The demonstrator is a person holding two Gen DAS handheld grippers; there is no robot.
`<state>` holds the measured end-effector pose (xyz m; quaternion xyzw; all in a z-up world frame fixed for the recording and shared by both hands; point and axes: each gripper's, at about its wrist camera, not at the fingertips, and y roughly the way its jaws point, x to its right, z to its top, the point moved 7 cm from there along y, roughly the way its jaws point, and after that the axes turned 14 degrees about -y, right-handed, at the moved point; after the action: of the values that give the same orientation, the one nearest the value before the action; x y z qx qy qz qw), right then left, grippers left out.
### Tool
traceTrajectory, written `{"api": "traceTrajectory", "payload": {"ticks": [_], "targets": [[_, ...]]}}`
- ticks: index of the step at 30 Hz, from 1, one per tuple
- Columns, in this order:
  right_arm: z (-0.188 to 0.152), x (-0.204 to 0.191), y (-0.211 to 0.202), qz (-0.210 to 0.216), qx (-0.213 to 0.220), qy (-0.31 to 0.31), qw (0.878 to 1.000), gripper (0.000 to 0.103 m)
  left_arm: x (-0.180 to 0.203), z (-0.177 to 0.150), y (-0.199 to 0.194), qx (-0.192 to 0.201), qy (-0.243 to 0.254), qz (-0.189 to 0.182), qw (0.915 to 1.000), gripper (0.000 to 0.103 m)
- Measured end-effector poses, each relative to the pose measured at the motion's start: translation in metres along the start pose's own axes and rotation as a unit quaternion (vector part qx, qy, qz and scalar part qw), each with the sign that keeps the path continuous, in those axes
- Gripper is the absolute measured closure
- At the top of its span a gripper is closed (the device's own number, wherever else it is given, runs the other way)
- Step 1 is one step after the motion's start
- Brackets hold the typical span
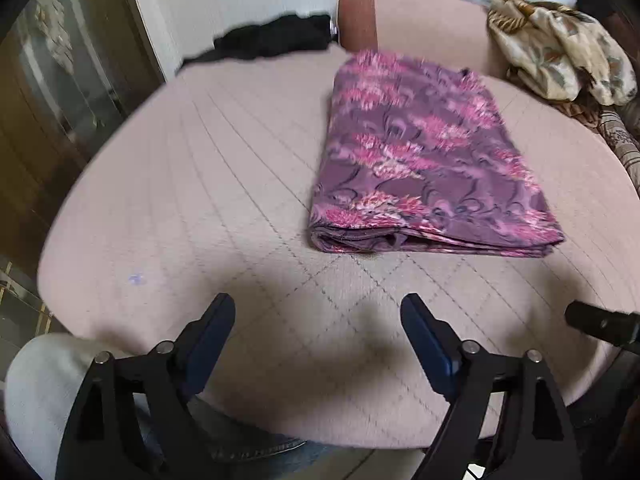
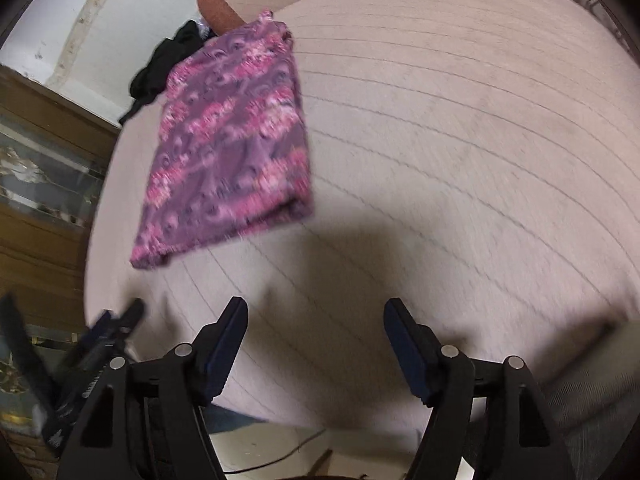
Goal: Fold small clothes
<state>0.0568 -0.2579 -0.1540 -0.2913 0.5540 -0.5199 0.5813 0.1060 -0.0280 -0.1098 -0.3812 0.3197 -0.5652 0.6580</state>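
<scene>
A purple cloth with a pink pattern lies folded into a flat rectangle on the pale pink quilted cushion. In the right wrist view the cloth lies at the left of the cushion. My left gripper is open and empty, held above the cushion's near edge, short of the cloth. My right gripper is open and empty, also near the front edge, to the right of the cloth. The left gripper shows blurred at the lower left of the right wrist view.
A black garment lies at the cushion's far left edge. A beige floral garment is heaped at the far right. A pink backrest with a brown end stands behind the cloth. A wooden glass-front cabinet stands at the left.
</scene>
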Motion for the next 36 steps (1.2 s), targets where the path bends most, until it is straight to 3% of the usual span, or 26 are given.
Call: {"api": "traceTrajectory", "payload": {"ticks": [5,8,12,16,23,36], "targets": [[-0.019,-0.017,-0.028,-0.053,0.034,-0.038,0.997,0.028,-0.001,-0.011,-0.034,0.043,0.031,0.035,0.998,0.016],[-0.024,-0.033,-0.056,-0.08,0.076,-0.072,0.991,0.028,-0.005,-0.017,-0.053,0.041,0.018,0.007,0.999,0.016],[-0.037,-0.052,-0.092,-0.064,0.117,-0.08,0.988,0.022,-0.009,-0.023,-0.078,0.033,-0.003,-0.019,0.9993,0.016],[-0.047,-0.06,-0.119,-0.049,0.124,-0.07,0.989,0.022,-0.013,-0.027,-0.108,0.036,-0.01,-0.028,0.9989,0.016],[-0.043,-0.085,-0.178,-0.05,0.154,-0.08,0.984,0.022,-0.02,-0.01,-0.167,0.069,-0.029,-0.028,0.9968,0.012],[-0.04,-0.125,-0.25,-0.072,0.204,-0.13,0.968,0.02,-0.025,0.005,-0.223,0.095,-0.034,-0.025,0.9946,0.011]]}}
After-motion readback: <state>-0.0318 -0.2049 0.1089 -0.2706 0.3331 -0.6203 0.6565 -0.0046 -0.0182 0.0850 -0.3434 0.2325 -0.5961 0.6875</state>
